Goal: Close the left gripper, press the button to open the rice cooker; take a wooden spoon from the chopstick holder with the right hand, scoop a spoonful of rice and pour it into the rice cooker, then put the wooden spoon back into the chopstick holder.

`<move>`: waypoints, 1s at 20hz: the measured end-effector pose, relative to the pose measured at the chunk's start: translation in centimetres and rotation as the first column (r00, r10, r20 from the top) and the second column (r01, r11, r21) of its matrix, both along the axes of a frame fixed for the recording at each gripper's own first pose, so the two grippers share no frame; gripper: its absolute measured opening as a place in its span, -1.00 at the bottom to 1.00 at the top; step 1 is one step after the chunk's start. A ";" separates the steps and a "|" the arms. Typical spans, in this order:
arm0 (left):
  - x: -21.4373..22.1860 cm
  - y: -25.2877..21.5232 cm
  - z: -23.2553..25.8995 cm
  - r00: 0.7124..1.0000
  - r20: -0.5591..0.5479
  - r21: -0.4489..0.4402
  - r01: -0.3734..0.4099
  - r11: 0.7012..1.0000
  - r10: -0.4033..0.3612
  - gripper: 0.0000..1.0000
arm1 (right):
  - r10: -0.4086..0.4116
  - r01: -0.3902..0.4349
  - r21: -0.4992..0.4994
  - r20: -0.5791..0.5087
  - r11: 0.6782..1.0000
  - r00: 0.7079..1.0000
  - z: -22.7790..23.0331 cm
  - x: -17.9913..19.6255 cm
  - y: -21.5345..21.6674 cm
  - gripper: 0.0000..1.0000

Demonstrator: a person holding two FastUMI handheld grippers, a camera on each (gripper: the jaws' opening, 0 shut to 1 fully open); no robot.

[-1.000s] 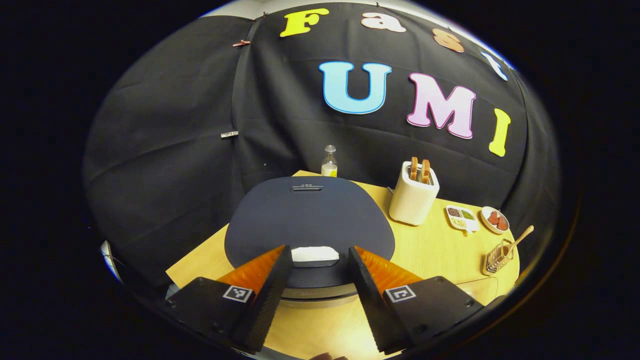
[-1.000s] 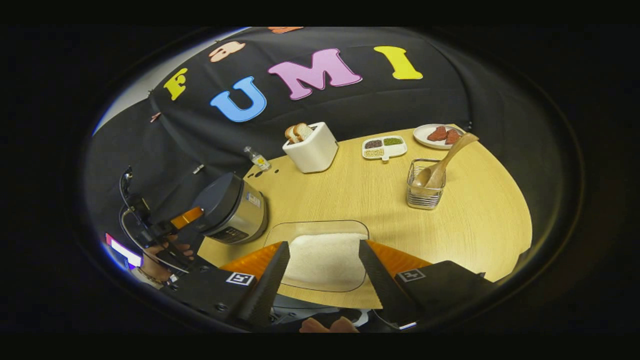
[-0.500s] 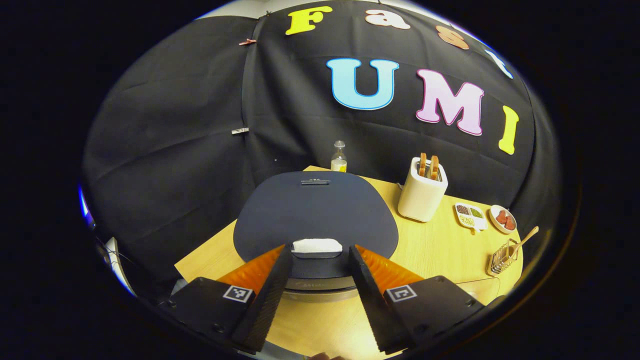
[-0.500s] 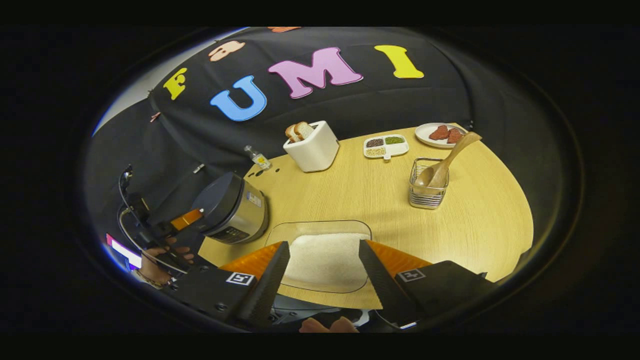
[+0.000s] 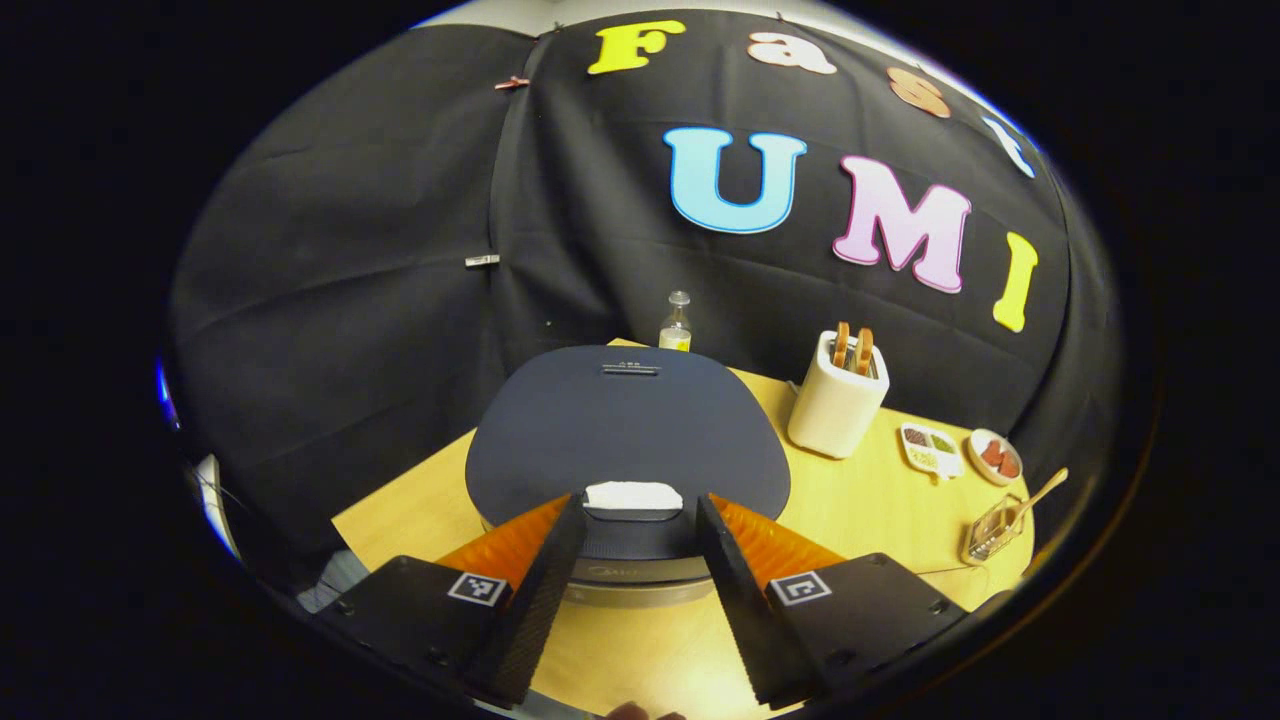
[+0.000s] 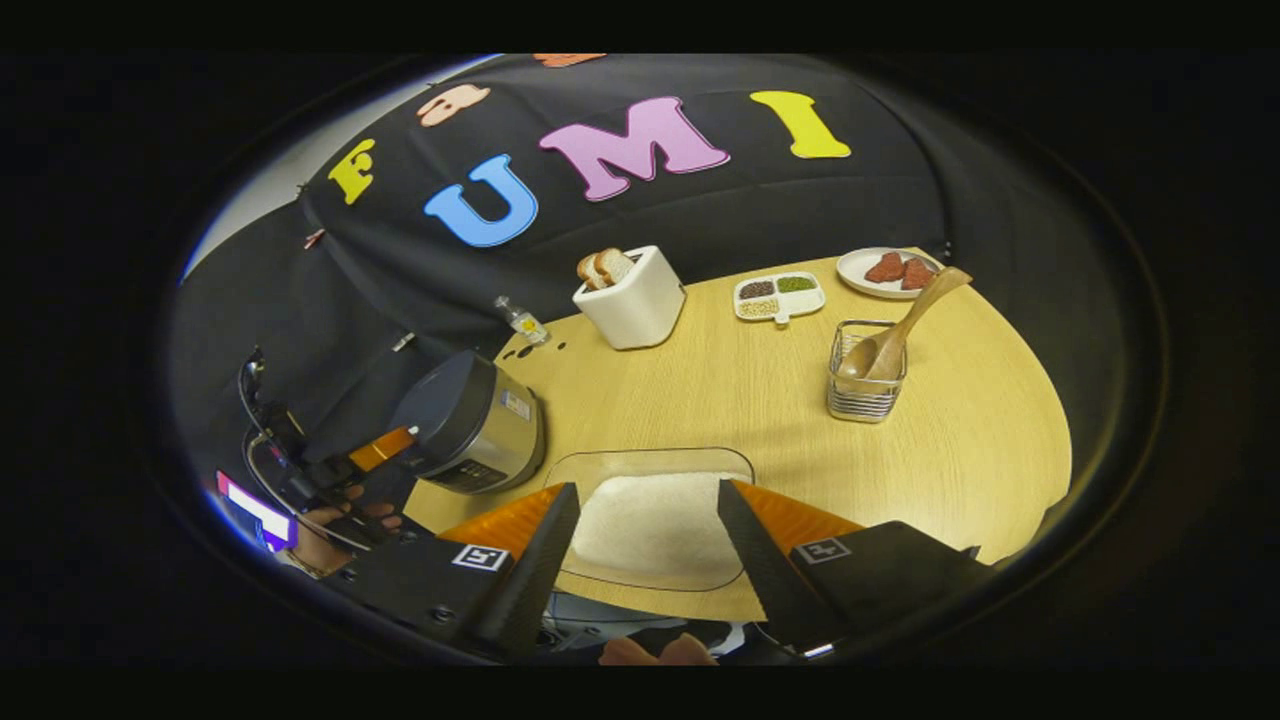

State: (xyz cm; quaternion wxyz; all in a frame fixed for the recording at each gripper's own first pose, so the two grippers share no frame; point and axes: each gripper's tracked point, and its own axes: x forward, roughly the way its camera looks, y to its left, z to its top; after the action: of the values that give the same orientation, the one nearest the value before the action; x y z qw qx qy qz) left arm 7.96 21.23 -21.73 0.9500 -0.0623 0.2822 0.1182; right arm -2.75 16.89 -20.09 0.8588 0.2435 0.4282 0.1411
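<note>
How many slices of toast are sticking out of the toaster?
2: the browned toast slices stand side by side in the slots of the white toaster by the black cloth wall.

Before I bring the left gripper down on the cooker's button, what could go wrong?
1. The left gripper is open, its fingers either side of the white button; pressing like this may straddle it. Shut it first.
2. The rice cooker stands near the table's front edge; a hard push could shift it.
3. The rice tray lies close beside the cooker; a slip could knock it.
</note>
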 end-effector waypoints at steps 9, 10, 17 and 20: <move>-2.6 -5.0 1.4 0.989 -0.002 -0.044 0.149 0.988 -0.149 0.75 | -0.030 0.030 -0.004 0.008 1.000 1.000 0.3 1.1 -0.2 0.75; -2.9 -6.0 1.7 0.986 0.001 -0.058 0.167 0.984 -0.167 0.75 | -0.038 0.038 -0.005 0.008 0.999 0.999 0.4 1.3 -0.4 0.76; -4.0 -13.8 6.7 0.925 0.134 -0.030 0.363 0.931 -0.357 0.75 | -0.100 0.112 -0.078 0.136 0.991 0.986 3.8 3.2 -3.4 0.76; -4.2 -16.3 10.5 0.873 0.218 0.062 0.433 0.899 -0.435 0.75 | -0.115 0.153 -0.142 0.244 0.978 0.963 6.5 3.9 -4.8 0.75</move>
State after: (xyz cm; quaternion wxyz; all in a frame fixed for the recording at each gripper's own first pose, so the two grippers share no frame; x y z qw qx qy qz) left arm 3.75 4.88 -11.28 0.9785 -0.0053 0.1780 -0.1041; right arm 1.19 12.11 -13.55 0.9277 0.1839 0.3161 0.0757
